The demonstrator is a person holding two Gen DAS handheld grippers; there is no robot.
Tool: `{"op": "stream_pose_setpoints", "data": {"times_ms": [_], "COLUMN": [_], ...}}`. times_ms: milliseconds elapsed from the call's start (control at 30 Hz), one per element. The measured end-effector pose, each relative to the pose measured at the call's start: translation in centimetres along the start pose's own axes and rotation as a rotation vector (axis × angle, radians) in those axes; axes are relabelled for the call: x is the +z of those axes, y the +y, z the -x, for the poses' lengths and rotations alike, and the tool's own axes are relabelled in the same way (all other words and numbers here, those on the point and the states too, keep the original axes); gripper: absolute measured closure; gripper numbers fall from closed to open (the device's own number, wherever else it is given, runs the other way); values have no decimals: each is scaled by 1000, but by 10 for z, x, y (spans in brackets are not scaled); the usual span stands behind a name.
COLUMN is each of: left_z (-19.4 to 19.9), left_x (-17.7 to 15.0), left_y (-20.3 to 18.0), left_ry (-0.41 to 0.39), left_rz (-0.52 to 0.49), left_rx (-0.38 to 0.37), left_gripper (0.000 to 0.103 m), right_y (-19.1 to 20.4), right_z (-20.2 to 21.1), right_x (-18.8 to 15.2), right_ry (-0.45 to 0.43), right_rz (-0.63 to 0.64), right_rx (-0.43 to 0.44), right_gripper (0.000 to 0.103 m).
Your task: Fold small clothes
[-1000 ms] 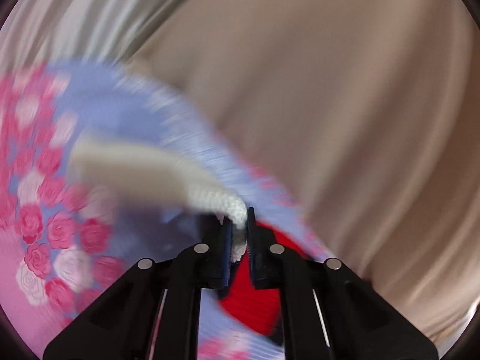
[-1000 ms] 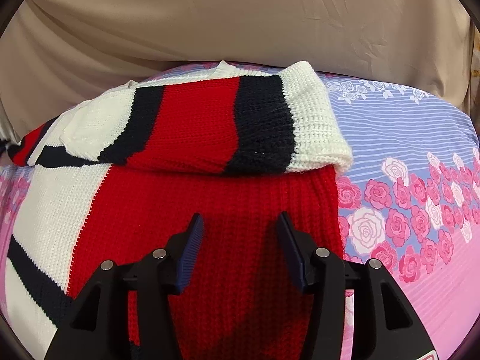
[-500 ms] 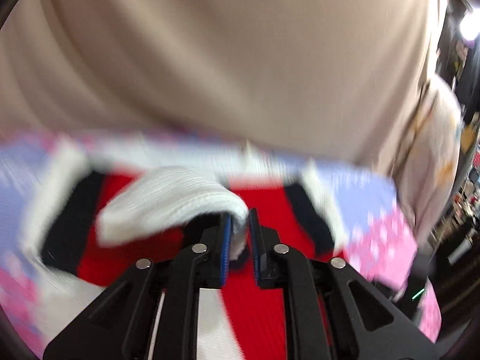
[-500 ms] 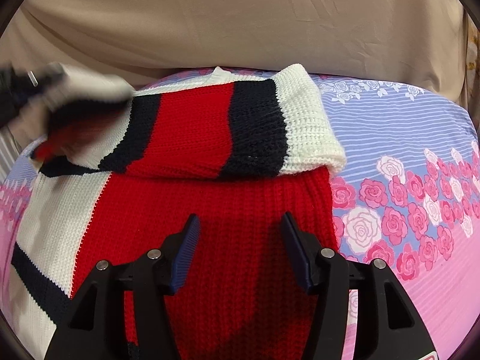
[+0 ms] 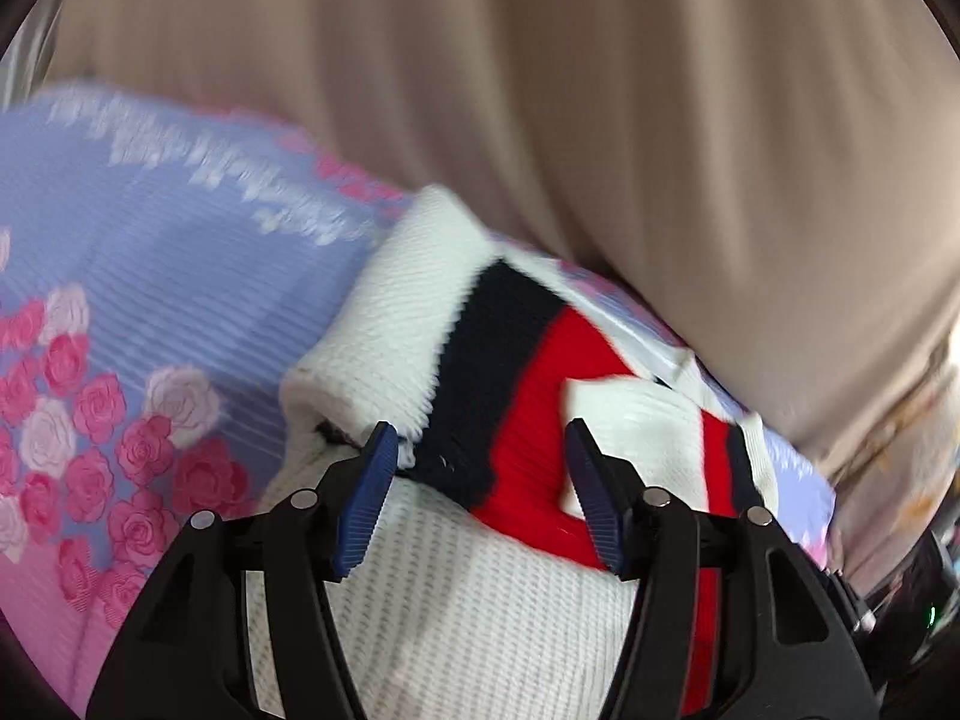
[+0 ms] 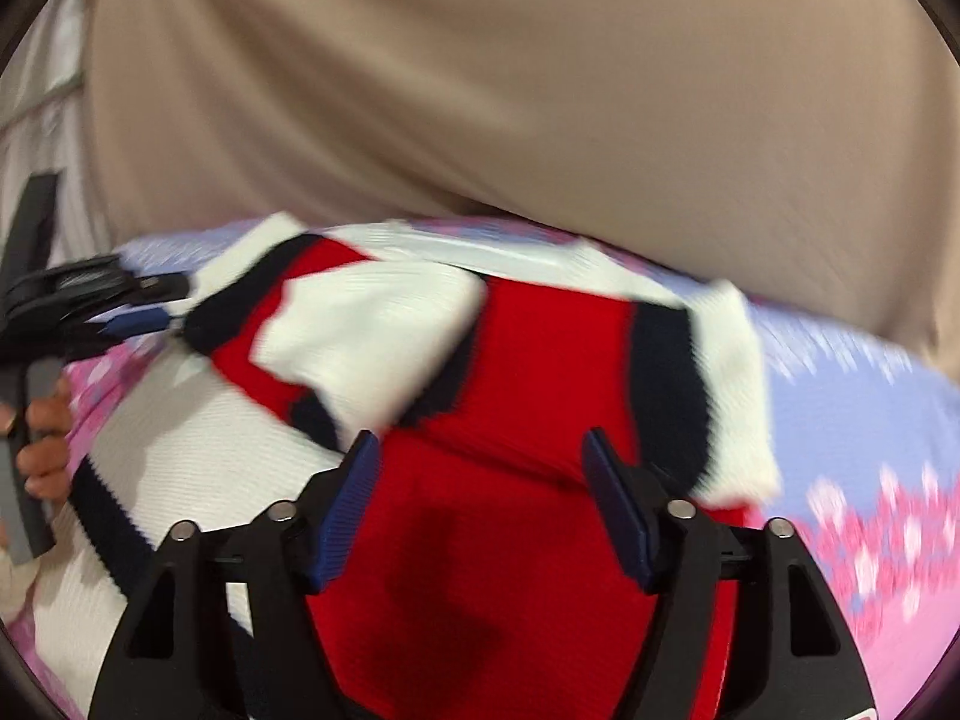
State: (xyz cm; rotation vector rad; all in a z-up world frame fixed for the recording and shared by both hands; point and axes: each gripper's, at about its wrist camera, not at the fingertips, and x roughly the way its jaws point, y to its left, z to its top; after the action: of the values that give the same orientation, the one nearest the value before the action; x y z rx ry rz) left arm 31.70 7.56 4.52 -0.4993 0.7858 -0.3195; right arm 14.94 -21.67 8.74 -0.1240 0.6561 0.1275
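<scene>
A knitted sweater (image 6: 540, 360) in red, white and navy stripes lies on the bed, both sleeves folded across its chest. In the left wrist view the sweater (image 5: 516, 396) shows a white cuff end (image 5: 390, 324) at its left. My left gripper (image 5: 480, 456) is open and empty just above the folded sleeve; it also shows at the left edge of the right wrist view (image 6: 120, 312), held by a hand. My right gripper (image 6: 480, 456) is open and empty over the red body of the sweater.
The bed sheet (image 5: 150, 252) is lilac and pink with roses (image 6: 870, 420). A beige curtain (image 6: 510, 90) hangs right behind the bed. Dark clutter (image 5: 918, 594) shows at the far right edge.
My left gripper carried the white sleeve cuff across onto the sweater, then opened and let it go. My right gripper stayed open and shifted slightly; the view is blurred.
</scene>
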Motion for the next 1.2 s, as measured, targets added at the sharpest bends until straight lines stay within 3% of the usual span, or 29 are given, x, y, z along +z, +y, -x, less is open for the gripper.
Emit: {"op": "stream_pose_setpoints", "data": {"times_ms": [133,233,267,300,367,467,567,700,800,867,933,967,1033,1133,1167,1200], "left_z": [-19,-22,-22,-21,-19,-14,-6,-6,-9,-11,-10,-8,5,37,44,45], "left_x": [-4,-9,-11,-13,-14,-15,-20,-20,-16,-12,-6,-3,6,12,11,8], "left_y": [9,12,13,15,17,21,22,15,14,23,30,31,28,13,9,8], "left_ry": [51,48,46,48,49,49,51,85,100,94,77,65,7,-121,-148,-152], "left_rz": [119,148,155,159,154,133,155,195,228,253,276,270,234,138,106,88], "left_rx": [-20,-5,-11,-9,-17,-14,-37,-91,-90,-54,-22,-4,18,62,80,95], "left_gripper": [47,47,47,47,47,47,47,47,47,48,67,92,94,95,95,95], "right_y": [50,47,34,19,-30,-91,-117,-131,-136,-139,-141,-143,-146,-142,-145,-150], "right_z": [-49,-71,-71,-66,-52,-52,-58,-52,-56,-65,-68,-63,-35,31,35,25], "right_x": [15,21,26,30,32,11,-15,-21,-18,-11,1,11,31,49,45,41], "right_ry": [75,98,94,86,48,87,142,106,110,122,131,116,-13,-283,-316,-285], "right_rz": [167,149,101,38,-146,-331,-433,-533,-549,-564,-539,-522,-521,-472,-472,-479], "right_rx": [-38,-103,-111,-109,-109,-126,-61,53,40,23,-32,-47,9,148,173,149], "right_gripper": [32,38,60,76,76,58,58,50,48,48,72,96,96,96,97,97]}}
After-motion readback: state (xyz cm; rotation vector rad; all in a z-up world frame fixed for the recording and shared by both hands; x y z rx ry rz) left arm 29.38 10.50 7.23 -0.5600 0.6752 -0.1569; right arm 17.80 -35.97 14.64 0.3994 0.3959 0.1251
